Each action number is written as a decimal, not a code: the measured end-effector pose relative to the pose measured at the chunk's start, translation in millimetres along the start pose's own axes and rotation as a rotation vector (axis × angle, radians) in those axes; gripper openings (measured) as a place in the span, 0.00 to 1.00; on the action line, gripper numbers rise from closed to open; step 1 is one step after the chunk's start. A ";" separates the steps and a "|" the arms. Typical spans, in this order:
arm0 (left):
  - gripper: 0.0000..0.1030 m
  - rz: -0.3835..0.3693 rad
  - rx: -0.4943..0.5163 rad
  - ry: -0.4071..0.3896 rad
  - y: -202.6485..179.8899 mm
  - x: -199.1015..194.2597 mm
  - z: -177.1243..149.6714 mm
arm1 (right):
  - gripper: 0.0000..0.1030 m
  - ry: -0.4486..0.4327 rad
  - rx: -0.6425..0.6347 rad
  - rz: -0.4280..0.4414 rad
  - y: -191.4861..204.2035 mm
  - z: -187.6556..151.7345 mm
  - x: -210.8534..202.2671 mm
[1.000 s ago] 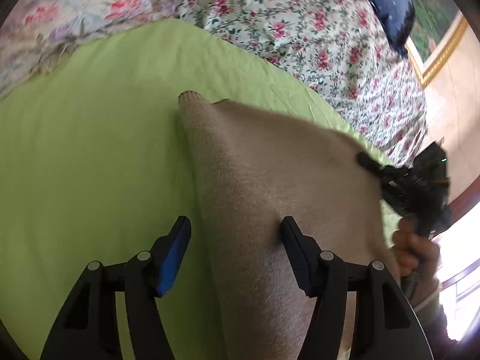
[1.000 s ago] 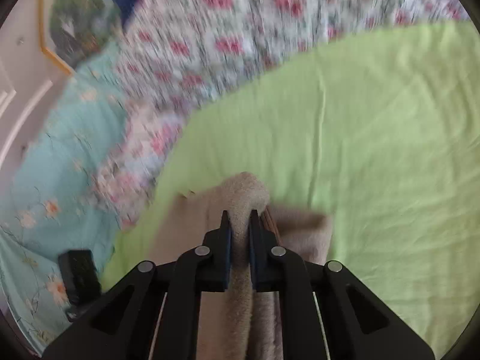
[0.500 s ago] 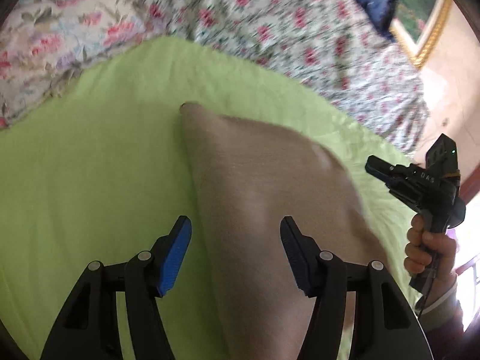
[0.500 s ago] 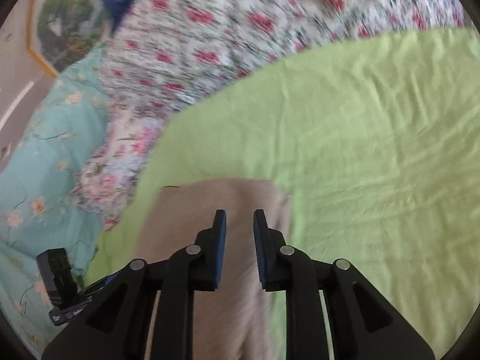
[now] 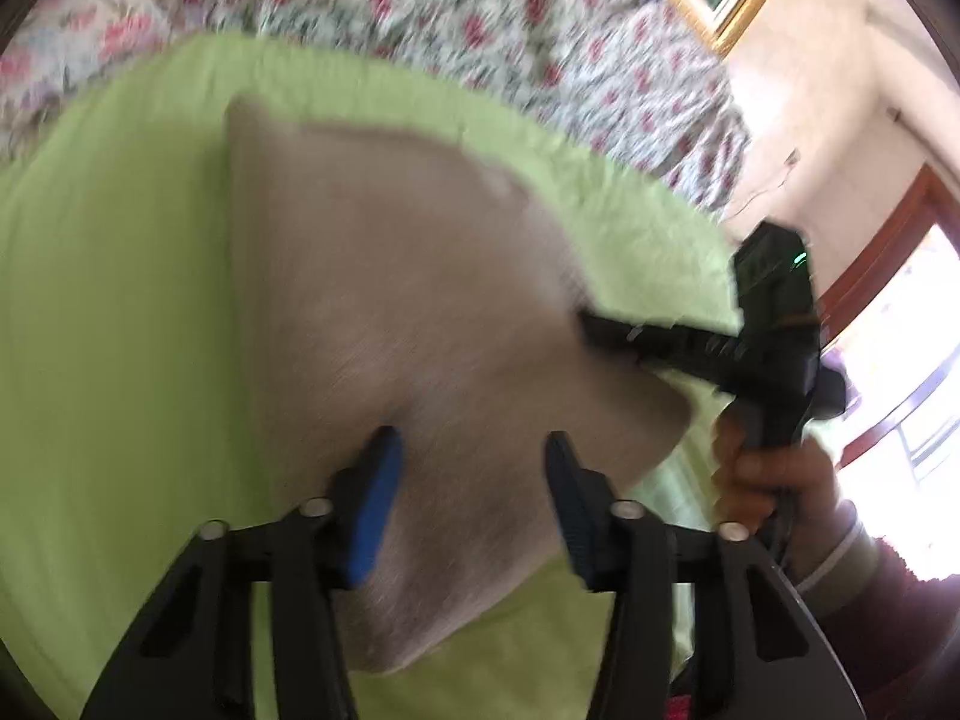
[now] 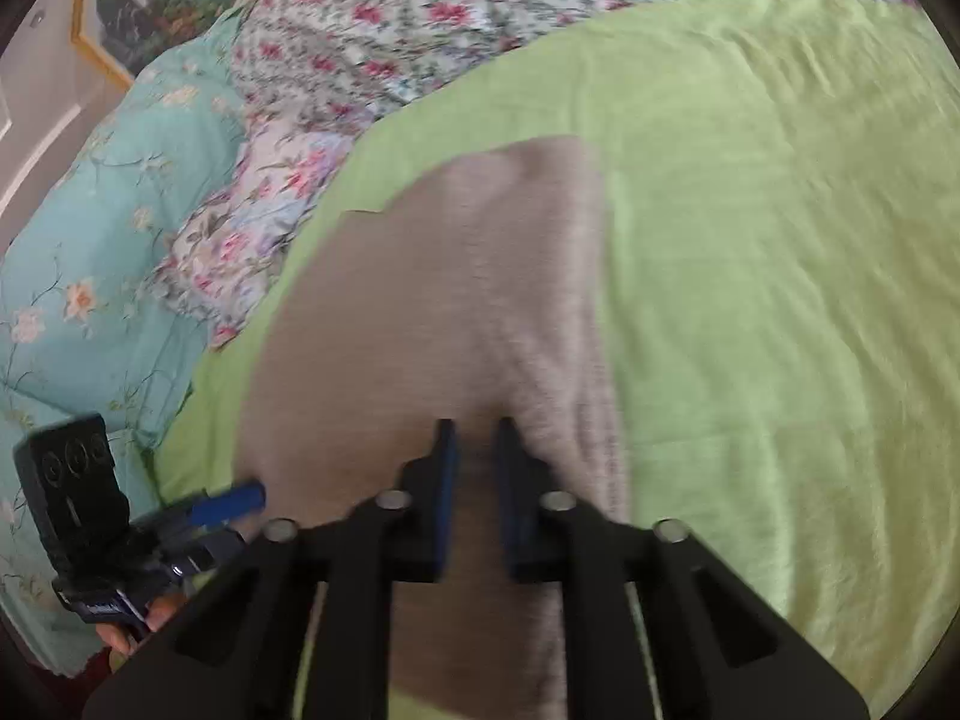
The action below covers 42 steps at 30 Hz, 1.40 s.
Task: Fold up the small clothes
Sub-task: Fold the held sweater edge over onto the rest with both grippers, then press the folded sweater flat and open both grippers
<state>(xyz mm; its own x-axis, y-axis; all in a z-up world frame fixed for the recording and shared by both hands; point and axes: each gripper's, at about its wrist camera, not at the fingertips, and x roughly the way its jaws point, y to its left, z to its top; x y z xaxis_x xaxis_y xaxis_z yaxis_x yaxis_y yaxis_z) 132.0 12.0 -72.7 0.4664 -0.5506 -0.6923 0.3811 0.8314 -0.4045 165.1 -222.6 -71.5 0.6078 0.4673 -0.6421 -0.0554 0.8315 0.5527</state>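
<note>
Shows a beige cloth lying on the green sheet, about in the middle of the sheet, mostly flat, with one long edge running straight and a blunt corner pointing towards the sheet's far border. Blurs a good deal in both views (sharp detail of the weave not to be had).

Places the left tongs over the near part of the cloth, well inside the green sheet's border, pointing slantwise down at it. Leaves their two blue-padded fingers apart, having just been closing in; has cloth lying under and between them, yet neither pad pressing on it.

Puts the right tongs at the cloth's other side, nearer the sheet's edge. Has them drawn together, with only a sliver between the pads, and that sliver filled with beige; seems to clamp a pinch of the cloth there, with a soft ridge of it rising just beside one finger. Catches, from the left view, the same tongs reaching in with the tip right at the cloth's rim and a crease running from that spot, and a hand with a dark sleeve gripping the handle beyond the sheet's border.

Beyond the far border of the green sheet, a flowered quilt; past the sheet's side, turquoise bedding with pale blossoms; farther off still, a picture in a gold frame.
</note>
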 end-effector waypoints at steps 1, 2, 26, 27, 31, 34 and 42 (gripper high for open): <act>0.39 -0.001 -0.008 0.001 3.2 2.1 -3.6 | 0.00 -0.013 0.029 0.023 -8.5 -1.0 -0.2; 0.39 -0.012 -0.016 -0.004 4.9 1.7 -6.1 | 0.00 -0.014 0.045 0.037 -12.5 -0.4 0.3; 0.43 0.125 -0.008 0.004 -8.9 -10.3 -35.1 | 0.00 0.003 -0.109 -0.154 10.2 -65.6 -32.5; 0.43 0.125 -0.008 0.004 -9.4 -12.1 -35.3 | 0.00 0.004 -0.106 -0.156 10.1 -66.4 -34.1; 0.43 0.139 -0.007 0.013 -10.6 -16.9 -36.5 | 0.00 0.006 -0.099 -0.174 10.8 -73.1 -43.1; 0.43 0.146 -0.013 0.013 -10.3 -23.5 -39.1 | 0.03 0.011 -0.103 -0.186 13.3 -74.5 -46.9; 0.44 0.166 -0.019 0.001 -8.2 -40.7 -41.9 | 0.04 0.008 -0.116 -0.209 25.2 -76.2 -55.8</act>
<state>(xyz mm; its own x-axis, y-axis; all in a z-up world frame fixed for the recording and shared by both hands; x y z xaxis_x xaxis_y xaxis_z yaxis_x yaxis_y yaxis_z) 76.5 30.7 -66.2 0.5208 -0.4056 -0.7512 0.2836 0.9121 -0.2959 69.5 -204.8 -62.2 0.6096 0.2835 -0.7403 -0.0201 0.9391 0.3431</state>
